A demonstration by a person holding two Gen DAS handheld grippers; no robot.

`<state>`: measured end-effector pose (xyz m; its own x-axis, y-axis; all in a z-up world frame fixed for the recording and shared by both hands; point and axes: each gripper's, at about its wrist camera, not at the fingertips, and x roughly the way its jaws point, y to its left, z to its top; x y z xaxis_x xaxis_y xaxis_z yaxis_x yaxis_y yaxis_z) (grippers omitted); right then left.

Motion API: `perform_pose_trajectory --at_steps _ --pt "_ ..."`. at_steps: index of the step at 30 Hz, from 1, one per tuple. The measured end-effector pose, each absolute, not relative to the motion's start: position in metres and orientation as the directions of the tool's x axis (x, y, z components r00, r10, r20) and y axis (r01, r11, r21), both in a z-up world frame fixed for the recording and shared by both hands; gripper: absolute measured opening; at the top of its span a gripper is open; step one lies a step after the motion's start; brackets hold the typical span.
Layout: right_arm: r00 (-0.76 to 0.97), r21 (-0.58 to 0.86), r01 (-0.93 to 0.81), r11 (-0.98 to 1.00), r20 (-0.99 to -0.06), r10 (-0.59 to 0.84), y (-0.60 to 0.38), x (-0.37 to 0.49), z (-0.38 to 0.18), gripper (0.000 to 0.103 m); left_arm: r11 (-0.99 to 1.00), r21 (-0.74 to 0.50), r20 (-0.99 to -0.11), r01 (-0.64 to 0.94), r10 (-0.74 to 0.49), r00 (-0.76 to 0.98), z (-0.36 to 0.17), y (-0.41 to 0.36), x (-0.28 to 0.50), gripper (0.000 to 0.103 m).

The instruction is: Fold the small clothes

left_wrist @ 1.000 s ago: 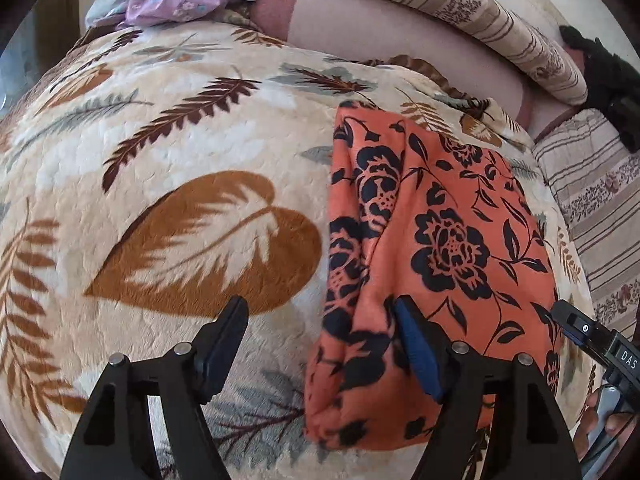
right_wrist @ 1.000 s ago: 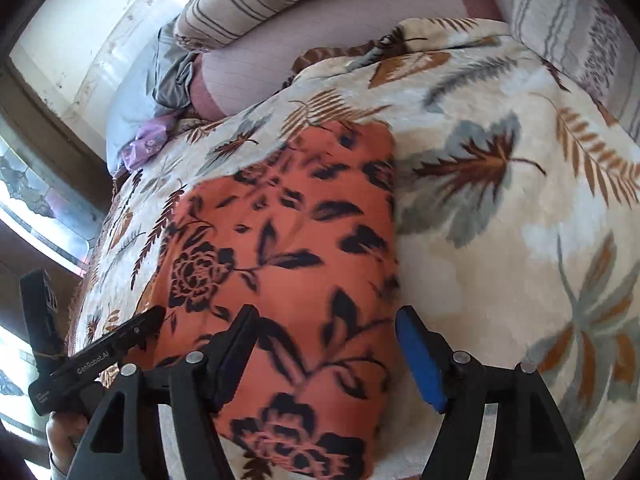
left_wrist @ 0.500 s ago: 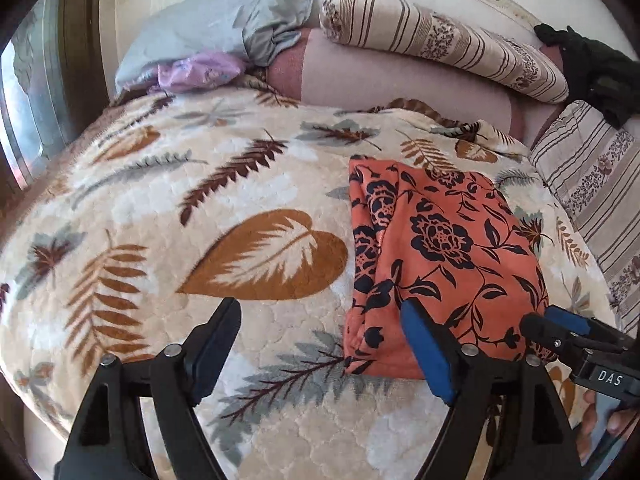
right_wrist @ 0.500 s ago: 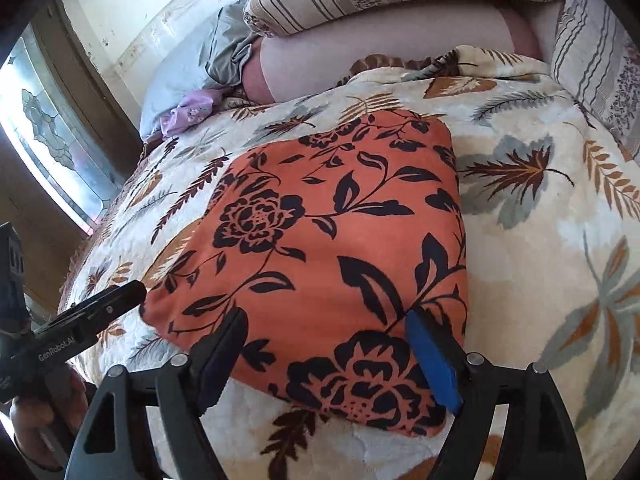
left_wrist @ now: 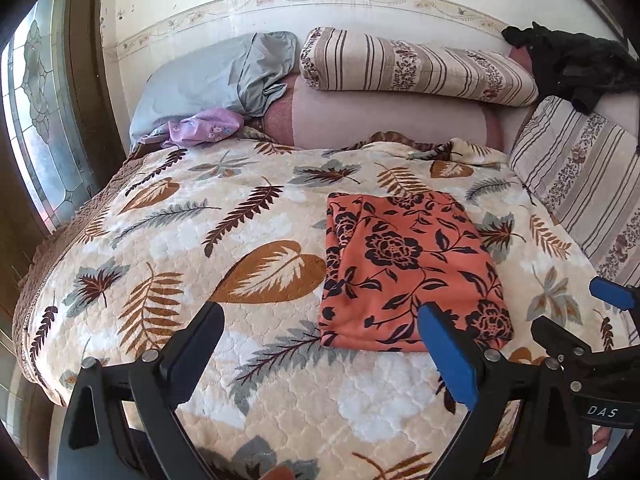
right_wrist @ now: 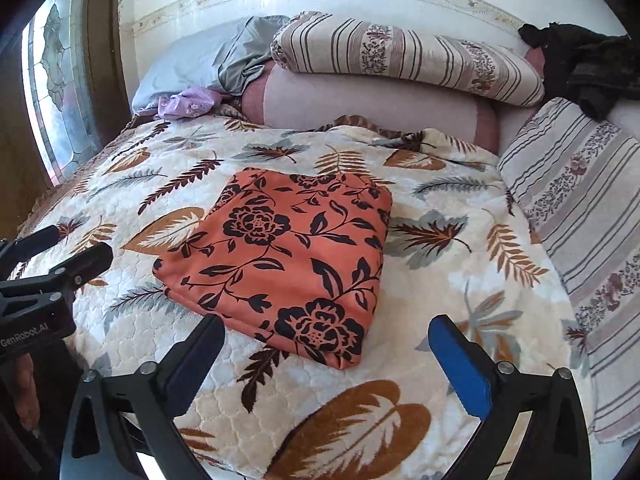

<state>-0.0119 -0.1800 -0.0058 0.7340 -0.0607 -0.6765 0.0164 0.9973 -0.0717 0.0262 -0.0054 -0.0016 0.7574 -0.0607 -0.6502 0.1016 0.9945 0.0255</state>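
Orange cloth (right_wrist: pixel 288 256) with black flowers. Cream blanket (right_wrist: pixel 424 280) with brown and grey leaves. Striped beige pillow (left_wrist: pixel 416 68), lilac rag (left_wrist: pixel 204 130).

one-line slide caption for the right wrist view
Folded orange floral garment lies on the leaf-print blanket; open right gripper hovers empty.

Open leaf-print blanket (left_wrist: pixel 168 240) around folded orange garment (left_wrist: pixel 404 268); pillows (left_wrist: pixel 416 64) behind.

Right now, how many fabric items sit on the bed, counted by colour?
Orange floral folded garment: 1
Lilac cloth: 1
Black clothing: 1
Grey-blue pillow: 1
Striped cushions: 2
Pink bolster: 1
Leaf-print blanket: 1
Total: 8
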Motion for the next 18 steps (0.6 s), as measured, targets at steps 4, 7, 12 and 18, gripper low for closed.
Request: perform_pose_trajectory --at_steps 4,7,12,18 --pt "0.732 -0.068 0.033 0.997 -0.678 -0.071 -0.185 -0.021 -0.004 0.103 0.995 0.012 -0.663 0.103 -0.069 0.746 0.003 -0.014 0.023 0.097" --pt "0.727 -0.070 0.041 0.997 -0.682 -0.078 -0.186 -0.022 -0.006 0.103 0.995 0.041 -0.682 0.094 -0.040 0.730 0.001 -0.021 0.024 0.097" --pt "0.725 -0.069 0.033 0.997 -0.685 -0.071 -0.185 -0.021 -0.008 0.103 0.993 0.039 -0.686 0.115 -0.057 0.725 0.001 -0.024 0.024 0.097" --pt "0.716 -0.076 0.002 0.997 -0.696 -0.055 -0.176 -0.012 -0.010 0.103 0.994 0.032 -0.675 0.105 -0.056 0.735 0.003 -0.022 0.032 0.097"
